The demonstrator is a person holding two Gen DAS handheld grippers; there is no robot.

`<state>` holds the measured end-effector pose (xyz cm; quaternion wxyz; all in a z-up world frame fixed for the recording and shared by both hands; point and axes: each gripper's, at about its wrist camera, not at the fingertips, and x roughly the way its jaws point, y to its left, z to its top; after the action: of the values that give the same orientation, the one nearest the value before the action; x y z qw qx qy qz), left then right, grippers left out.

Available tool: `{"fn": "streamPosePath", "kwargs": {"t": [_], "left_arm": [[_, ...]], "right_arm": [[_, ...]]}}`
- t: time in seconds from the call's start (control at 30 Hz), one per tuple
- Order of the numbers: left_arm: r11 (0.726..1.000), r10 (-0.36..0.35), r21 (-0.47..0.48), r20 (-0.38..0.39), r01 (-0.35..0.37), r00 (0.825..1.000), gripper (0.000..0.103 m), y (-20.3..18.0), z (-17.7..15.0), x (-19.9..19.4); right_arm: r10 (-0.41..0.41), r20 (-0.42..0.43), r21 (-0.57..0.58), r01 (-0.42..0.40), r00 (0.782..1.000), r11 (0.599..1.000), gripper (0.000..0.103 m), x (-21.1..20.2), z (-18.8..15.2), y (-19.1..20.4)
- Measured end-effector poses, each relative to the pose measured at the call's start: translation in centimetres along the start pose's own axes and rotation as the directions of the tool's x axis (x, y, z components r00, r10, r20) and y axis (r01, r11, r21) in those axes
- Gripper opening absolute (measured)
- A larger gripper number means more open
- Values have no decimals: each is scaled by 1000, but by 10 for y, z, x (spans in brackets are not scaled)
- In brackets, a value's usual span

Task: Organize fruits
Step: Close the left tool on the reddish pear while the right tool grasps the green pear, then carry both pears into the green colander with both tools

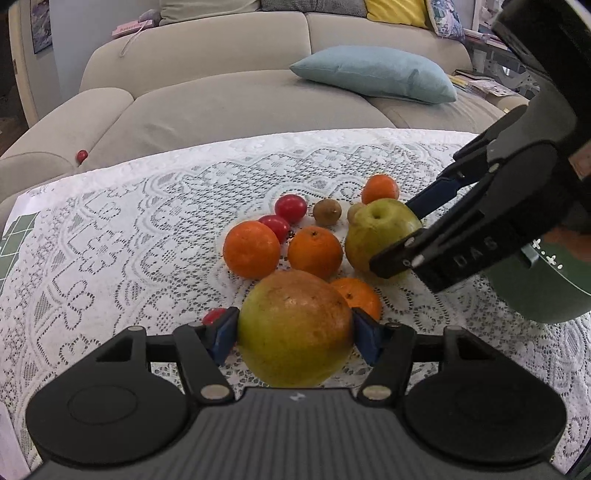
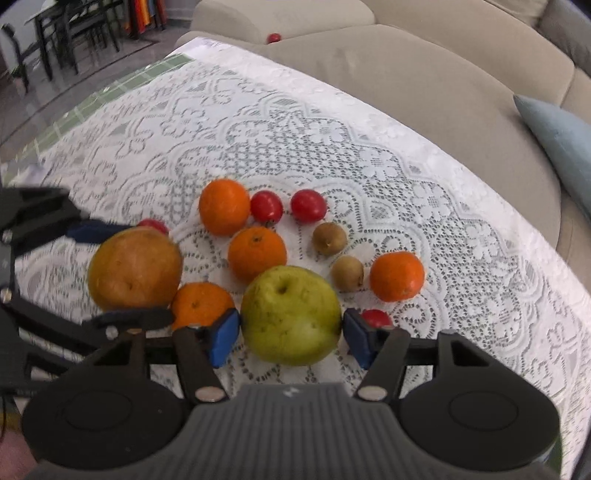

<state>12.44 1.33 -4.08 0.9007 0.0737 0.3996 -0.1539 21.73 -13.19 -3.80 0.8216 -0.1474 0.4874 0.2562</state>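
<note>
Two grips on! Left gripper (image 1: 294, 332) clamps the russet pear (image 1: 294, 328) between blue pads; right gripper (image 2: 291, 338) squeezes the green apple (image 2: 290, 315). Oranges (image 2: 256, 253) crowd just beyond both.

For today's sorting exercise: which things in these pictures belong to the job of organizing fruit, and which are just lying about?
Part of the job:
- brownish pear, in the left gripper
- green pear, in the right gripper
- oranges
- red tomatoes
- kiwis

Just lying about:
- lace tablecloth
- sofa
- blue cushion
- yellow cushion
</note>
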Motion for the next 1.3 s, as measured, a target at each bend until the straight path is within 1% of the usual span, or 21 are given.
{"fn": "streamPosePath", "kwargs": {"t": [0.07, 0.1, 0.33, 0.43, 0.53, 0.67, 0.83, 0.93, 1.1, 1.2, 1.3], "left_arm": [[1000, 1, -15, -3, -1, 1000, 74, 2, 0, 0], [1000, 2, -19, -2, -2, 1000, 74, 3, 1, 0], [1000, 16, -14, -2, -16, 1000, 74, 0, 2, -2], [1000, 21, -19, -1, -21, 1000, 74, 1, 2, -3], [1000, 24, -17, 11, -24, 1000, 74, 0, 4, -9], [1000, 23, -9, 34, -23, 999, 74, -2, 10, -22], [999, -30, 29, 65, 28, 997, 74, -11, 30, -45], [997, -50, 70, 80, 44, 996, 74, -22, 43, -57], [981, -137, 150, 79, 124, 988, 74, -57, 69, -68], [959, -201, 215, 59, 184, 978, 74, -86, 79, -67], [927, -260, 285, 22, 243, 965, 74, -116, 84, -60]], "right_arm": [[-9, -26, 39, 10, 1000, 999, 65, 8, 2, -1], [-11, -34, 52, 13, 999, 999, 65, 11, 2, -2], [-65, 4, 111, 64, 998, 992, 65, 20, 4, -1], [-81, 16, 138, 78, 997, 987, 64, 21, 4, -2], [-91, 28, 127, 86, 995, 988, 63, 16, 2, 2], [-82, 86, 111, 73, 993, 991, 63, -11, 3, 5], [-48, 157, 104, 32, 986, 994, 63, -59, 9, -1], [-39, 166, 120, 19, 985, 993, 63, -85, 12, -13], [-97, 122, 95, 85, 988, 992, 63, -116, -1, -33], [-114, 72, 93, 107, 991, 990, 63, -130, -20, -53], [-124, 17, 90, 122, 992, 988, 63, -136, -42, -72]]}}
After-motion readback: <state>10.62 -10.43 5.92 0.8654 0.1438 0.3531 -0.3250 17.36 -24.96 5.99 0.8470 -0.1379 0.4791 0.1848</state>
